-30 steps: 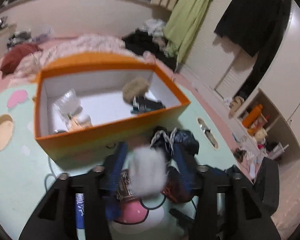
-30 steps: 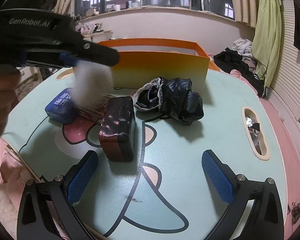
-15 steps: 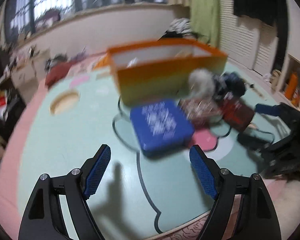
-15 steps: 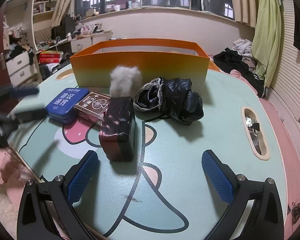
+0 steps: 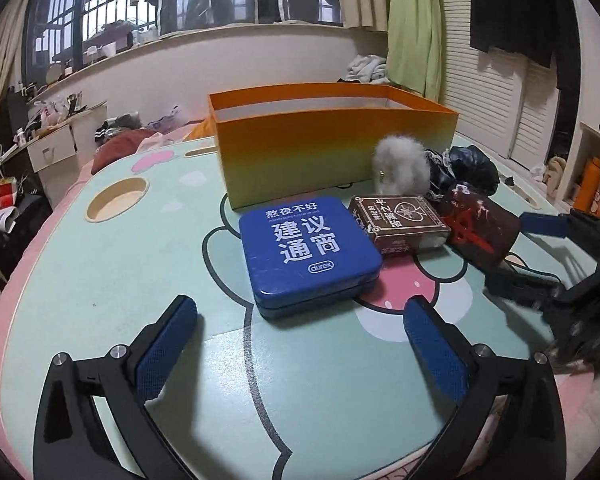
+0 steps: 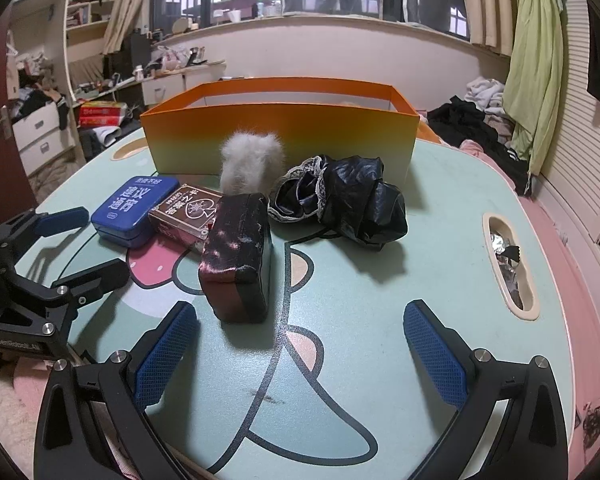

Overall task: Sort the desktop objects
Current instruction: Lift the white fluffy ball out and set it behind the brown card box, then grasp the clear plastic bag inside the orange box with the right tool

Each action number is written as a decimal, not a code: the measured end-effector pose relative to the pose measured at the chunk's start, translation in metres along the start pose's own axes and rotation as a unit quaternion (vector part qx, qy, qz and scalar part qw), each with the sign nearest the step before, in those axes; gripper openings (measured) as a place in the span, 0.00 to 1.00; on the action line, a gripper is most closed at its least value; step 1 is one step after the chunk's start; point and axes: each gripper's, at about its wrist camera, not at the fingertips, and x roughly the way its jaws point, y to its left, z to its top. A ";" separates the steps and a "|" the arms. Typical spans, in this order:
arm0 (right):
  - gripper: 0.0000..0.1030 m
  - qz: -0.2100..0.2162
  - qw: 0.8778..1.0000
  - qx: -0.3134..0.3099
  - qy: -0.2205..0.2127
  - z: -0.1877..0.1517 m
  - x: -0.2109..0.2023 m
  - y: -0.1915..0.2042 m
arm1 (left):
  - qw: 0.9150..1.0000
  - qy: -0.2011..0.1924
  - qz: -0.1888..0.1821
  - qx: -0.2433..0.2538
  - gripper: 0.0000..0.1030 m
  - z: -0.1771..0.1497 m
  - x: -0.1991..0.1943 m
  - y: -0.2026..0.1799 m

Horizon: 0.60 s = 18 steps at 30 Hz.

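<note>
Left wrist view: left gripper (image 5: 300, 344) has its jaws spread wide with nothing between them; they have just been opening. A second ago they pinched the grey fluffy pompom (image 5: 400, 168) above the orange box (image 5: 332, 152). The pompom now sits on the table (image 5: 100, 280), outside the box, touching its front wall and just behind the brown card box (image 5: 398, 220). The blue tin (image 5: 308, 252) lies directly ahead of the open jaws.

Judgement: the pompom missed the box, so that placement remains undone. The left gripper now faces the tin, likely the next pick.

Right wrist view: right gripper (image 6: 300, 344) is also wide open and empty, unmoved over the last second, low over the table. Ahead of it stands the dark red case (image 6: 236, 252), with the crumpled black fabric (image 6: 340, 196) to its right. The left gripper appears at the left edge, near the tin. Four loose items plus the pompom are outside the box.
</note>
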 end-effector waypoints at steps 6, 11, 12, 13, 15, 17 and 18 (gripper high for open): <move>0.93 0.091 0.995 0.014 -0.045 0.082 -0.033 0.003 | 1.000 -0.004 -0.005 0.006 1.00 -0.003 -0.021 -0.007; 0.50 0.167 0.983 0.035 0.067 0.186 0.031 0.026 | 1.000 -0.005 -0.007 0.007 1.00 -0.003 -0.022 -0.008; 0.50 0.171 0.980 0.041 0.094 0.201 0.051 0.030 | 1.000 -0.005 -0.007 0.007 1.00 -0.003 -0.022 -0.008; 0.50 0.173 0.976 0.050 0.122 0.214 0.072 0.033 | 1.000 -0.005 -0.007 0.007 1.00 -0.003 -0.022 -0.008; 0.50 0.164 0.970 0.062 0.169 0.232 0.112 0.041 | 1.000 -0.006 -0.008 0.007 1.00 -0.003 -0.023 -0.008; 0.53 0.130 0.969 0.051 0.202 0.239 0.144 0.052 | 1.000 -0.007 -0.009 0.008 1.00 -0.003 -0.023 -0.009; 0.53 0.116 0.970 0.049 0.209 0.238 0.155 0.056 | 1.000 -0.007 -0.010 0.008 1.00 -0.003 -0.023 -0.009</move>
